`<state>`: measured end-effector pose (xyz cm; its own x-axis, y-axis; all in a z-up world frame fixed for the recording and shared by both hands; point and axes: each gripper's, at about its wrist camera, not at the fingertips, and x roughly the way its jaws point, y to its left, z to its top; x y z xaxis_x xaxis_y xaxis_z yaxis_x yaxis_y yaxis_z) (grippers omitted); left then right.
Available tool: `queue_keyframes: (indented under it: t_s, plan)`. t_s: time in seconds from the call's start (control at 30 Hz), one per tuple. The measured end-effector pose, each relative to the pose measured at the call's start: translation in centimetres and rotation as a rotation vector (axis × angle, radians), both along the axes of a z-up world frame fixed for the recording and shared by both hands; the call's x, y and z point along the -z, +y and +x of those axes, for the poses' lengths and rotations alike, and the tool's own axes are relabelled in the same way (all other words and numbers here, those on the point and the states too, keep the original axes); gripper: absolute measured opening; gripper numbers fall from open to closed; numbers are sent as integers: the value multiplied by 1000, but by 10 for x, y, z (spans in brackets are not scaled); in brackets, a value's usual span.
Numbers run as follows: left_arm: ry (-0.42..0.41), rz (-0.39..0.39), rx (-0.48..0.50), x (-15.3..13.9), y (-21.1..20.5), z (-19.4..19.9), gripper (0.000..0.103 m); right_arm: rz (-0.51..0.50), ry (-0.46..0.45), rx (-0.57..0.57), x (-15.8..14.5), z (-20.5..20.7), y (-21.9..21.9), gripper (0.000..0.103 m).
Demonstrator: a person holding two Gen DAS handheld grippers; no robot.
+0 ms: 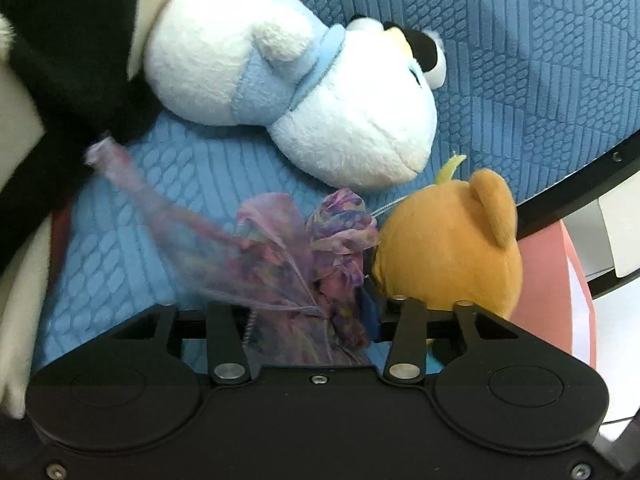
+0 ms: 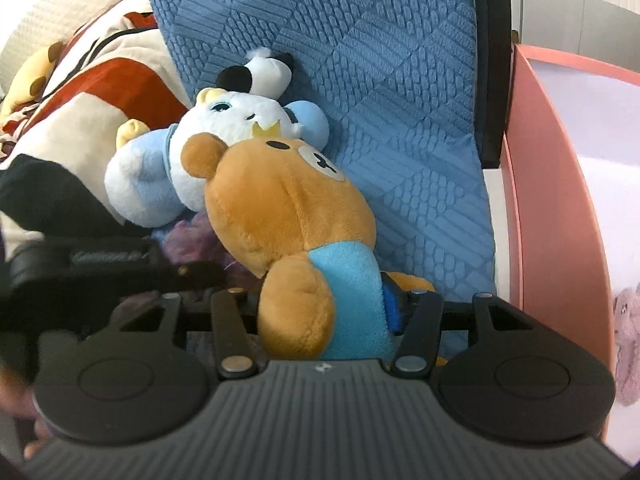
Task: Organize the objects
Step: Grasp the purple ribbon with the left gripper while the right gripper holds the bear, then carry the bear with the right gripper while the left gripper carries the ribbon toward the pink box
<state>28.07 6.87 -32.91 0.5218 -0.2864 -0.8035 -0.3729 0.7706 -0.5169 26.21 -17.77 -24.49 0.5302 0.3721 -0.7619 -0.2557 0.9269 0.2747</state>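
Note:
My left gripper (image 1: 316, 312) is shut on a purple sheer cloth bag (image 1: 280, 248) with drawstrings, held over the blue quilted seat (image 1: 520, 60). My right gripper (image 2: 324, 312) is shut on the brown bear plush (image 2: 288, 216) in a blue shirt, gripping its body; the bear also shows in the left wrist view (image 1: 452, 244). A white and light-blue plush (image 1: 256, 76) lies on the seat beyond the bag, and shows in the right wrist view (image 2: 180, 164) behind the bear. The left gripper's body (image 2: 100, 264) shows at the left of the right wrist view.
A small black and white plush (image 2: 256, 72) leans on the blue backrest (image 2: 380, 80). A red, cream and black cushion (image 2: 88, 100) lies to the left. A pink curved wall (image 2: 560, 220) stands to the right, with a pink plush (image 2: 628, 344) beyond it.

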Motion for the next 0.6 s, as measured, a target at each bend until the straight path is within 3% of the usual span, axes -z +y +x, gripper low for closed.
queue_keyframes:
  t_s: [0.07,0.17,0.33,0.4,0.6]
  plan:
    - [1,-16,2,4,-1,1,24,9,18,15,2,-2,-3,56]
    - [-20,-8,-1,3,-4,-3,16,3,15,32,0,-7,-7,56]
    - [-88,13,23,-8,-10,-23,12,28,16,84,-7,-27,-16,56]
    - [-87,42,21,-11,-13,-34,12,38,0,116,-14,-38,-22,56]
    - [-95,59,56,-28,-24,-60,11,90,62,181,-28,-58,-34,56]
